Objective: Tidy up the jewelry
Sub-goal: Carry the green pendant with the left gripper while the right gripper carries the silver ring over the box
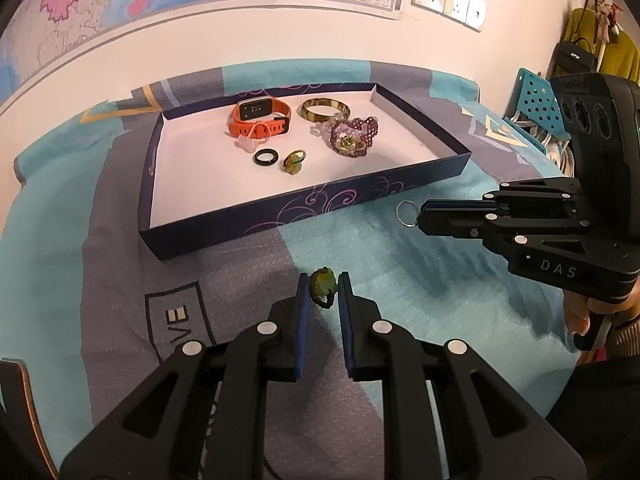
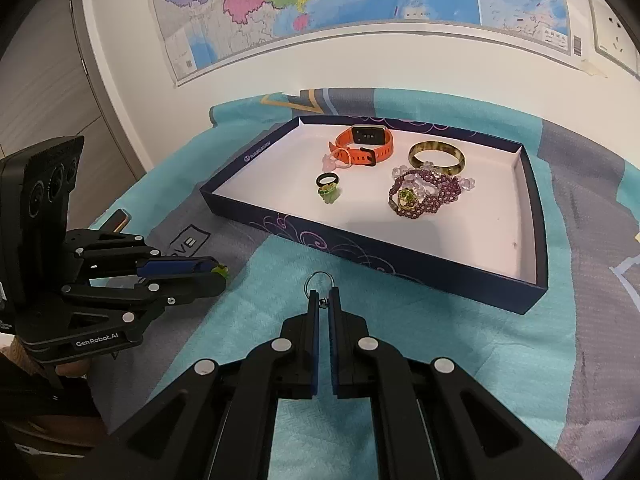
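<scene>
A dark blue tray [image 1: 304,210] [image 2: 360,254] with a white floor holds an orange watch [image 1: 260,118] [image 2: 366,145], a gold bangle [image 1: 326,109] [image 2: 437,158], a purple bead bracelet [image 1: 354,136] [image 2: 424,196], a black ring [image 1: 266,157] [image 2: 328,179] and a green ring [image 1: 294,161] [image 2: 329,194]. My left gripper [image 1: 324,290] is shut on a green-stone ring [image 1: 323,285] in front of the tray. My right gripper [image 2: 323,300] is shut on a thin silver ring [image 2: 319,283] [image 1: 407,213], held just before the tray's front wall.
A blue and grey cloth [image 1: 400,272] covers the table. A map hangs on the wall [image 2: 320,4] behind. A blue perforated basket [image 1: 534,102] and hanging bags stand at the far right. A phone-like object [image 2: 118,218] lies at the left.
</scene>
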The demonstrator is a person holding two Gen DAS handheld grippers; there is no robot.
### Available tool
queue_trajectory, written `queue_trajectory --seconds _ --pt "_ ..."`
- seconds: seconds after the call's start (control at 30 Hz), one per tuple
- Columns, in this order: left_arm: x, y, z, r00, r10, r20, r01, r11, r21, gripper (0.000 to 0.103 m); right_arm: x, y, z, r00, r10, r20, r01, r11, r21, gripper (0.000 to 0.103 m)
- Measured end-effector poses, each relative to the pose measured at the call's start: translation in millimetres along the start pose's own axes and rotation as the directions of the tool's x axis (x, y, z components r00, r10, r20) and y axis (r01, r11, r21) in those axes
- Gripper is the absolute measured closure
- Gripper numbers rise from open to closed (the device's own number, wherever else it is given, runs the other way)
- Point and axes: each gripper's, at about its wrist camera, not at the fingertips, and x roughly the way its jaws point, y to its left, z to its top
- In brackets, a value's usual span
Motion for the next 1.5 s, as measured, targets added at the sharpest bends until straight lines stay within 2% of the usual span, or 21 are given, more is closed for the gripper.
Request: queue_trajectory --seconds 1.5 --pt "-16 -11 34 0.995 0.003 0.103 -0.005 1.0 0.022 0.089 -16 -8 21 0.997 -0.007 0.077 0.006 1.0 0.012 0.1"
